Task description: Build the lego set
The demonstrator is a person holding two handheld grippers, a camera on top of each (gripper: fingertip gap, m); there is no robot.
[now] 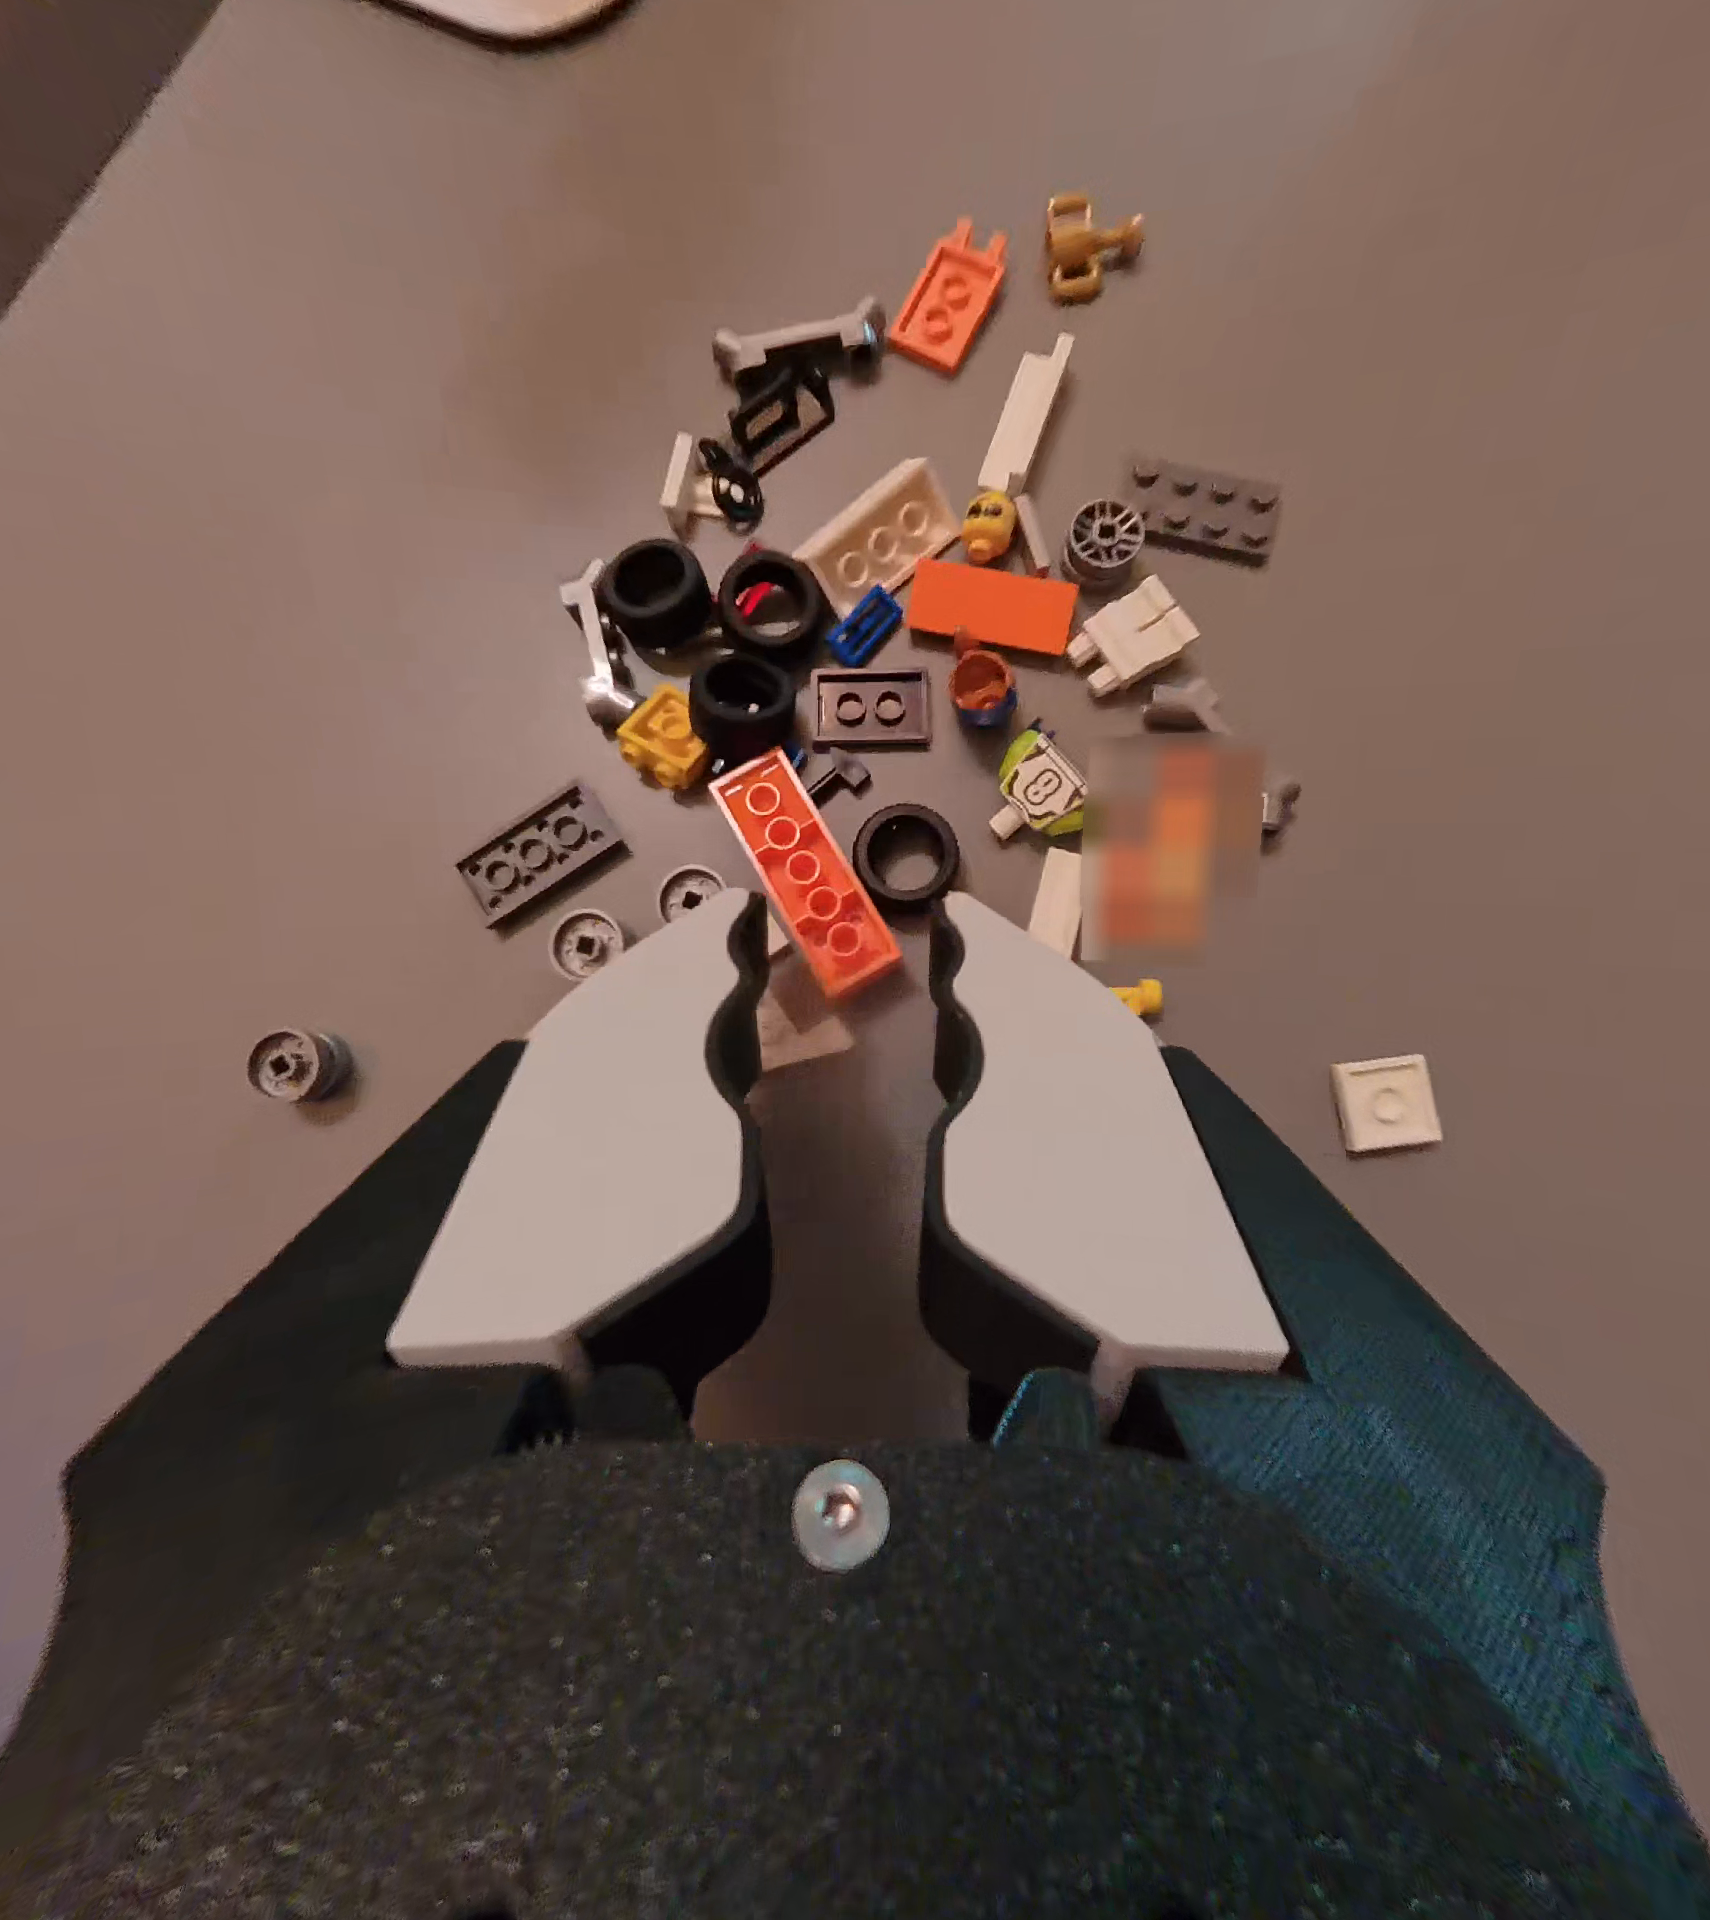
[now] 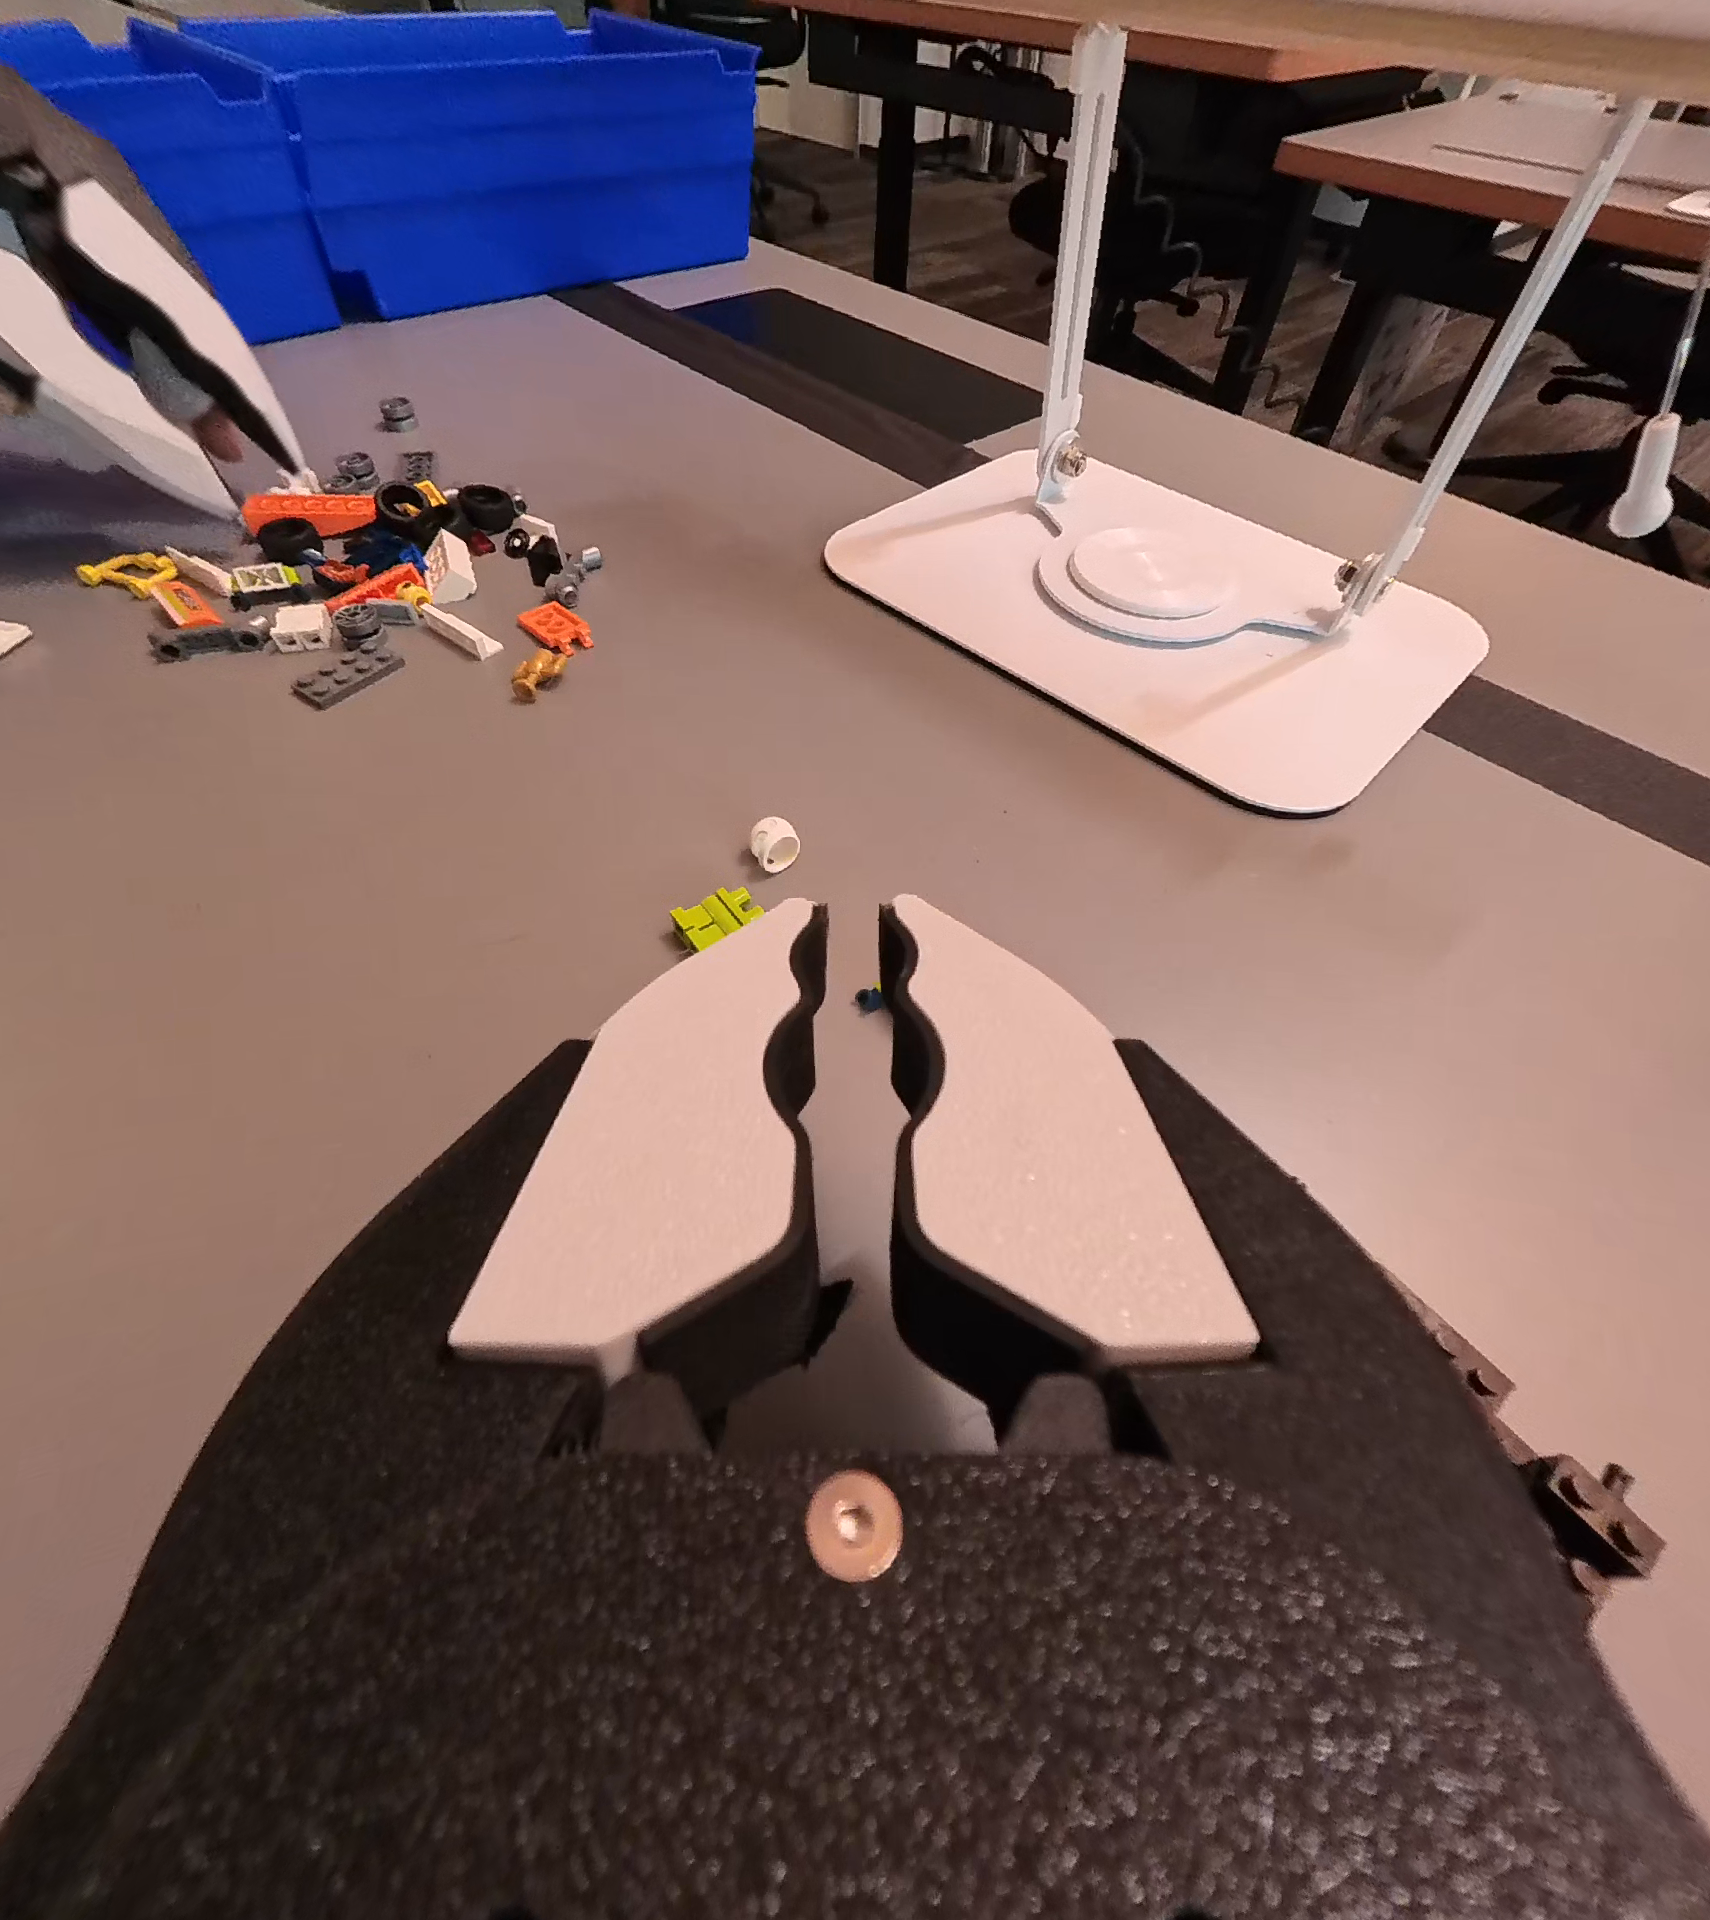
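A pile of loose Lego pieces point(image 1: 882, 582) lies on the grey table point(image 1: 311, 520). My left gripper point(image 1: 846, 902) is open at the pile's near edge. An orange long plate point(image 1: 804, 873) lies underside up, tilted, with its near end between the fingertips, and neither pad presses on it. A black tyre point(image 1: 905, 850) sits just beyond the right fingertip. In the right wrist view the left gripper point(image 2: 259, 488) reaches down to the orange plate point(image 2: 311, 511). My right gripper point(image 2: 851, 912) is low over the table, its jaws a narrow gap apart with nothing between the tips.
A lime green piece point(image 2: 716, 916) lies by my right gripper's left finger, a small white round piece point(image 2: 776, 842) just ahead, and a tiny blue piece point(image 2: 870, 1000) under the right finger. A white stand base point(image 2: 1194, 665) stands at the right. Blue bins point(image 2: 477, 156) stand at the back left. Left tips to right tips: about 35 centimeters. From my right tips it is roughly 7 centimeters to the lime green piece point(image 2: 716, 916); from my left, 25 centimeters.
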